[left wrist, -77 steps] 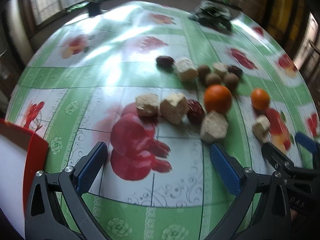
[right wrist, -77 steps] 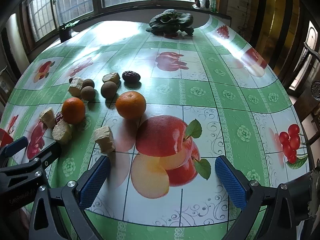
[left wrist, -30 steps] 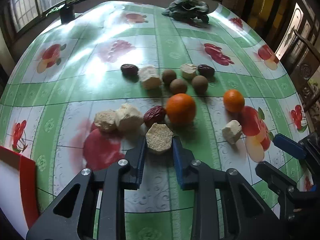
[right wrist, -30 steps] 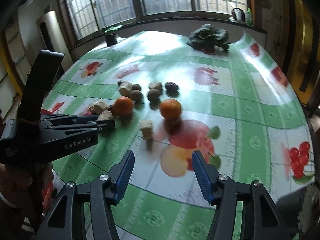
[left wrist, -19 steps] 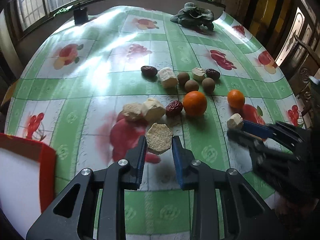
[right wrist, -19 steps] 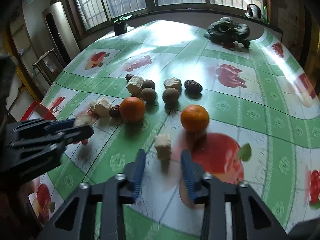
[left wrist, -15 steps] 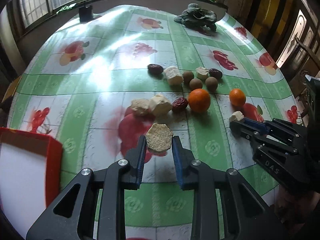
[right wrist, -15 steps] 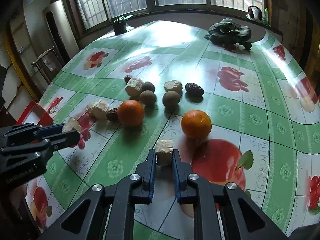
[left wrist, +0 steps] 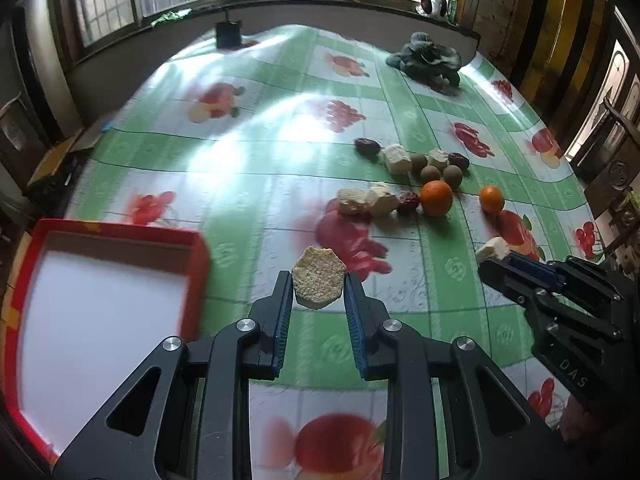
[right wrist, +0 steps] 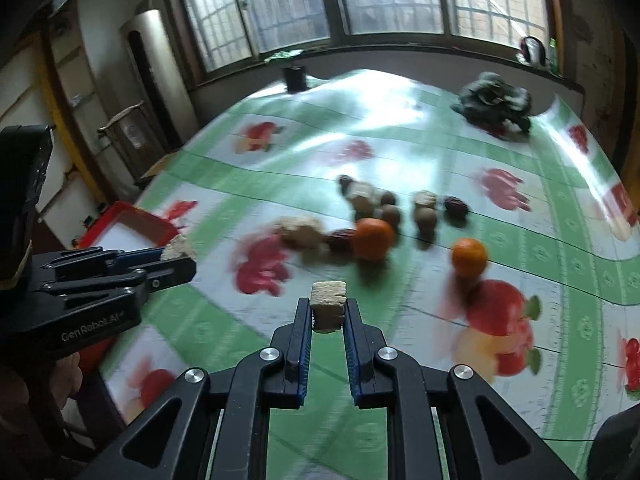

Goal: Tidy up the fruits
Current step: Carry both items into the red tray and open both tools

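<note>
Your left gripper [left wrist: 319,300] clamps one pale chunk [left wrist: 319,282]; the red tray [left wrist: 196,276] lies left of its jaws, nearer this hand. Your right gripper [right wrist: 328,322] pinches a second chunk [right wrist: 329,305]. Ahead on the table [left wrist: 256,168]: two oranges [left wrist: 436,198], four pale chunks.

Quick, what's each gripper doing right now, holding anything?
Left gripper: shut on a round beige crumbly piece, lifted off the table.
Right gripper: shut on a small beige block, also lifted.
</note>
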Demonstrator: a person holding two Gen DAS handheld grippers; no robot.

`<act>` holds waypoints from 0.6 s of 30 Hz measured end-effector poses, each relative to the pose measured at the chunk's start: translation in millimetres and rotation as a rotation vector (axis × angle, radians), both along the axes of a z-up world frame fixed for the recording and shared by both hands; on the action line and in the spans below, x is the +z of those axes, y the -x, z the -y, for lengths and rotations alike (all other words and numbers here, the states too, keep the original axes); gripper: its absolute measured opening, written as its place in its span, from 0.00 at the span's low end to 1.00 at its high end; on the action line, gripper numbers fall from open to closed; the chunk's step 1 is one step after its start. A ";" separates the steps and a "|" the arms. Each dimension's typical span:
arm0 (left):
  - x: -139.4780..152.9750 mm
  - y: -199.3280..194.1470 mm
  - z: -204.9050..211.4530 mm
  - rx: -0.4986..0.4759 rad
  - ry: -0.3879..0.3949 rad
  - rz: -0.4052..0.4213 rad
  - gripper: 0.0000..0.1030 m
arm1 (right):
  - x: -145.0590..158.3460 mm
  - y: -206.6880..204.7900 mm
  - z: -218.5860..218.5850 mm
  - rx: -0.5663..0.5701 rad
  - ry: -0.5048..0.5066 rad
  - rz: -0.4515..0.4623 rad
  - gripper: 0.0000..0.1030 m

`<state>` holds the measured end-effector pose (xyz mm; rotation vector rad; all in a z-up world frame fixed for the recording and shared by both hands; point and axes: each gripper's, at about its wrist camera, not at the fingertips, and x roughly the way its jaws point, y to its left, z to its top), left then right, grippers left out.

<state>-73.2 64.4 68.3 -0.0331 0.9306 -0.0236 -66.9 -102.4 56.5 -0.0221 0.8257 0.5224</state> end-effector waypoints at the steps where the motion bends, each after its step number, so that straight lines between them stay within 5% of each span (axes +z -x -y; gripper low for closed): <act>1: 2.8 6.1 -5.3 0.009 -0.001 0.004 0.24 | 0.7 2.8 -5.4 0.014 -0.006 -0.002 0.14; 18: 3.5 44.0 -106.5 0.236 -0.049 0.014 0.24 | 11.2 27.8 -110.9 0.231 -0.014 0.008 0.14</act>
